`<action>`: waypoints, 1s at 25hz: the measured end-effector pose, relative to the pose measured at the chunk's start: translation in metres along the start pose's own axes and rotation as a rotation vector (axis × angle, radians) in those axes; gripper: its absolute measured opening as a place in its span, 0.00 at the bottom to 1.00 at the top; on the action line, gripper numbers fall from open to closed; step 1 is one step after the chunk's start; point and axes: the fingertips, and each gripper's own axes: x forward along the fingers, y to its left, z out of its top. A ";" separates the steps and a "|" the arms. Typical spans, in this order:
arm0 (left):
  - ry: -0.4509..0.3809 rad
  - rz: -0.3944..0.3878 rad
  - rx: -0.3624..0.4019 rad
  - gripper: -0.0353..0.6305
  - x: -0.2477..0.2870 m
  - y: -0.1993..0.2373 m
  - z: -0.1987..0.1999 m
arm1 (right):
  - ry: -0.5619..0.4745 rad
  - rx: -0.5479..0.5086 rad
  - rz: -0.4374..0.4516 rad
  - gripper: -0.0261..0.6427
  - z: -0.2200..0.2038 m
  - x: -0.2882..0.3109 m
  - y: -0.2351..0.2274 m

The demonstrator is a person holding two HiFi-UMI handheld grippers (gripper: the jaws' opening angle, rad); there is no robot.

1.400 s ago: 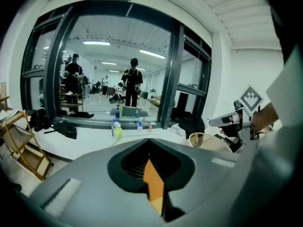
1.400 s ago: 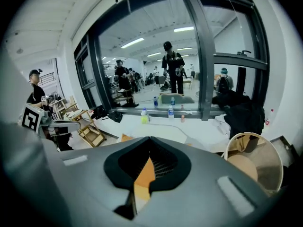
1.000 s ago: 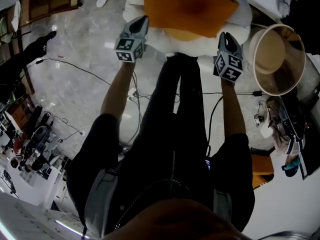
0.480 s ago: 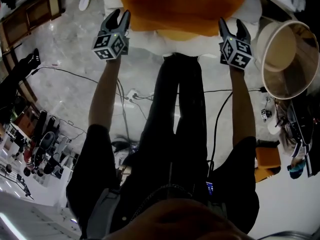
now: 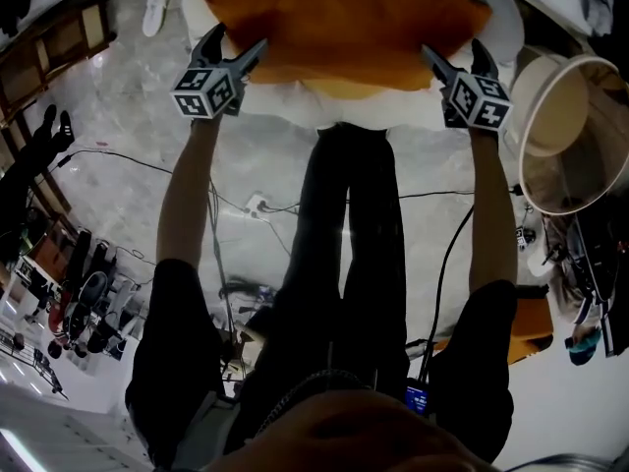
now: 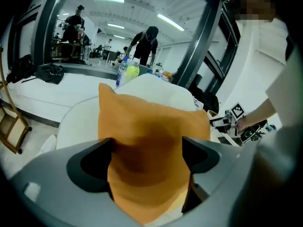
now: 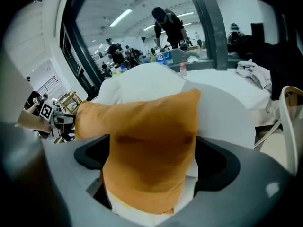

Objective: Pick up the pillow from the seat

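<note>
The orange pillow (image 5: 344,23) lies on the white seat (image 5: 285,104), long axis side to side; the left gripper (image 5: 239,42) takes its left end, the right gripper (image 5: 454,52) its right; both jaws have just been opening and stand spread, pillow between them, unpinched.

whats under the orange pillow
The orange pillow lies on a white cushioned seat, which shows around its edges. A paler yellow strip peeks out beneath; the seat surface directly below is covered.
</note>
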 end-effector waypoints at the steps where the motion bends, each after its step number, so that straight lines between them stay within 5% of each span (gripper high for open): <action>1: 0.004 0.003 0.008 0.75 0.003 0.003 0.000 | 0.006 0.004 0.007 0.88 -0.001 0.006 -0.005; 9: 0.012 0.056 -0.016 0.76 0.016 0.021 -0.008 | 0.069 -0.056 0.048 0.89 -0.004 0.034 -0.010; 17: 0.058 0.016 -0.041 0.66 0.014 0.008 -0.015 | 0.198 -0.002 0.055 0.70 -0.010 0.039 -0.001; 25: 0.064 0.062 -0.003 0.53 -0.011 -0.013 -0.031 | 0.124 -0.066 0.020 0.48 -0.026 0.005 0.028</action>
